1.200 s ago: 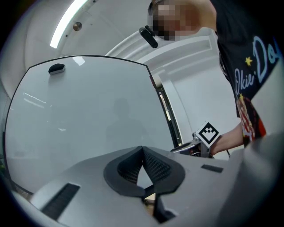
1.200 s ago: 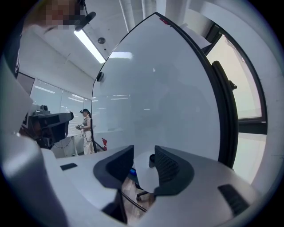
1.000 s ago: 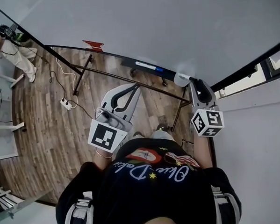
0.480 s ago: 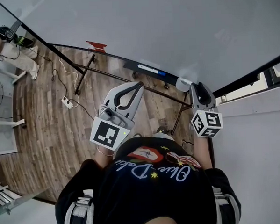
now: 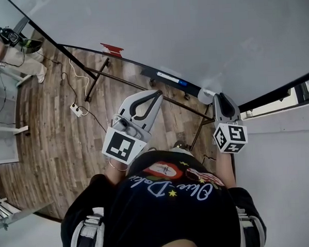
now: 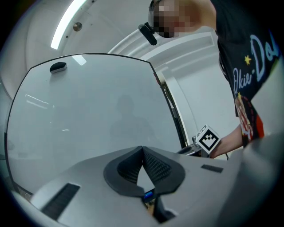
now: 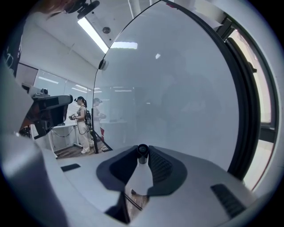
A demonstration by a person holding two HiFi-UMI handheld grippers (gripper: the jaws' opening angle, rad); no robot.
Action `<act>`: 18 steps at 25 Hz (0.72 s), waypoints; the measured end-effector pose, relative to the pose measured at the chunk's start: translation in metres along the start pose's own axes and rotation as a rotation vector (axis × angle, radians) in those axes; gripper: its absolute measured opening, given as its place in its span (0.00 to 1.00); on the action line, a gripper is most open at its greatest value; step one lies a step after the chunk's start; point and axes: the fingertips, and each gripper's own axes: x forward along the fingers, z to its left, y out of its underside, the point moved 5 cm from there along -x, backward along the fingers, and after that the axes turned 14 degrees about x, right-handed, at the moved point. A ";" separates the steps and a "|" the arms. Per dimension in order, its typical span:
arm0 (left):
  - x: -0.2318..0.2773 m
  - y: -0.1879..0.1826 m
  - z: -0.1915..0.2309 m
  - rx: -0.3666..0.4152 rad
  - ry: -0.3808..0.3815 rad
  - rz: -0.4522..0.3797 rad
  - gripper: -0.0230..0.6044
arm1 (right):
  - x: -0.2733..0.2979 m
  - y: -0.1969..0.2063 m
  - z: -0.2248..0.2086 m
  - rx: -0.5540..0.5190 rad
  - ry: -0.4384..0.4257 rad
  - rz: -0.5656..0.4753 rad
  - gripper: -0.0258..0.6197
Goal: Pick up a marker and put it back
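I stand at a large whiteboard [image 5: 191, 30]. At the board's lower right corner my right gripper [image 5: 219, 97] has just been closing its jaws. In the right gripper view the jaw tips of the right gripper [image 7: 142, 154] pinch a marker [image 7: 142, 150], seen end-on as a dark round cap. The rest of the marker is hidden. My left gripper [image 5: 154, 94] hangs in front of the board's lower edge with its fingers meeting and nothing between them. The left gripper view shows the left gripper [image 6: 142, 150] with its tips touching.
A white-and-blue item [image 5: 170, 77] and a red one [image 5: 112, 48] lie on the board's tray. A white rounded thing [image 5: 204, 96] sits beside the right gripper. The board's stand legs [image 5: 93, 79] and a power strip [image 5: 75, 110] are on the wood floor. A person [image 5: 16, 42] is at far left.
The right gripper's jaws have narrowed from wide apart to close together at the board's corner. The left gripper has kept its place and stays shut.
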 end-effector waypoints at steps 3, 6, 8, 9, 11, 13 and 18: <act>0.000 0.000 0.001 0.000 -0.002 -0.003 0.04 | -0.001 -0.002 0.003 -0.018 -0.007 0.000 0.15; -0.001 0.000 0.000 -0.005 -0.003 -0.006 0.04 | -0.003 -0.004 0.004 -0.020 -0.013 0.000 0.15; 0.000 0.000 0.000 -0.007 -0.002 -0.005 0.04 | -0.004 -0.007 0.005 -0.024 -0.014 -0.004 0.15; 0.000 0.000 0.000 -0.008 -0.002 -0.005 0.04 | -0.005 -0.009 0.005 -0.026 -0.015 -0.008 0.15; 0.000 0.000 0.001 -0.008 -0.001 -0.004 0.04 | -0.006 -0.013 0.007 -0.030 -0.019 -0.017 0.15; 0.000 0.000 0.001 -0.007 -0.001 -0.006 0.04 | -0.008 -0.018 0.009 -0.036 -0.023 -0.024 0.15; 0.000 0.001 0.001 -0.013 0.003 -0.009 0.04 | -0.015 -0.028 0.015 -0.033 -0.028 -0.044 0.15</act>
